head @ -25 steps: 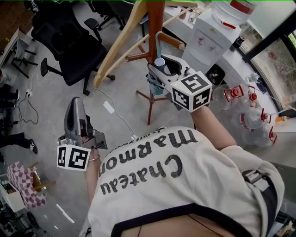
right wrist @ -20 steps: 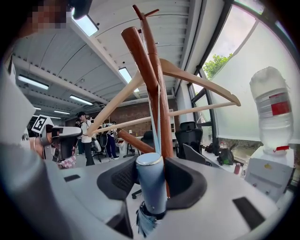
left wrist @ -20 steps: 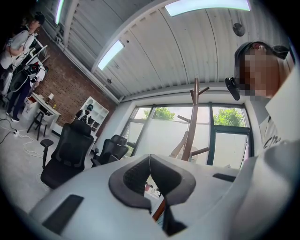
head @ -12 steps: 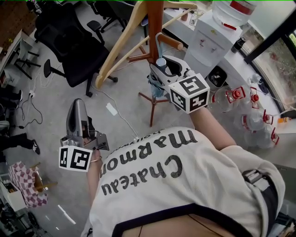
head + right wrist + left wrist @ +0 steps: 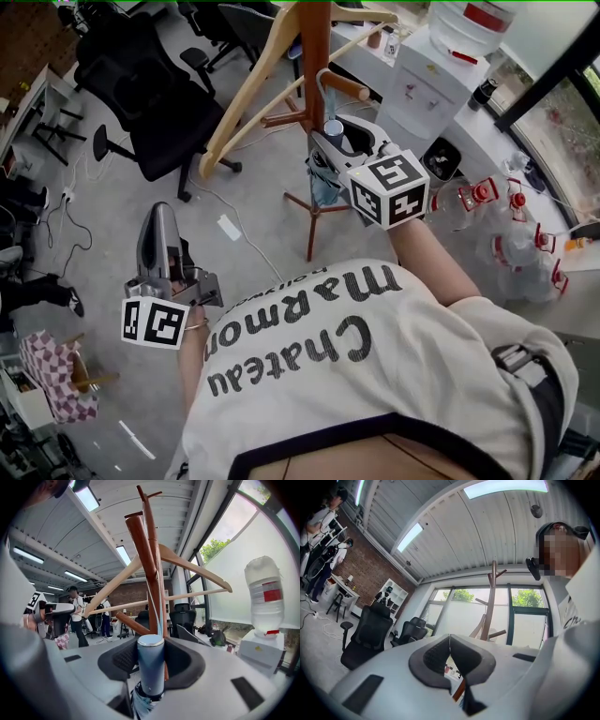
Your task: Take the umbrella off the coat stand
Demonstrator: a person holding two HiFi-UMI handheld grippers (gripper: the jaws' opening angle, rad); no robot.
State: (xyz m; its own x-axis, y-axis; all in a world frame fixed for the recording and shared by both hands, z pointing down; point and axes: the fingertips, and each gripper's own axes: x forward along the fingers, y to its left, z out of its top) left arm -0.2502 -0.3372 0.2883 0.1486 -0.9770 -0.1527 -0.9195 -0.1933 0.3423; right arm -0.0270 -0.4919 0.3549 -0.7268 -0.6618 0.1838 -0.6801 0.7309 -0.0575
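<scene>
The folded blue umbrella hangs by its thin strap from a peg of the wooden coat stand. Its blue-grey cylindrical handle stands upright between the pads of my right gripper, which is shut on it. In the right gripper view the handle fills the gap between the jaws of the right gripper, with the stand's post just behind. My left gripper hangs low at the left, away from the stand. It is shut and holds nothing.
A wooden hanger hangs on the stand. A black office chair stands to the left and a water dispenser behind right. Large water bottles lie on the floor at right. A white cable runs across the floor.
The right gripper's jaws have drawn in a little on the handle. Both hands stay almost where they were.
</scene>
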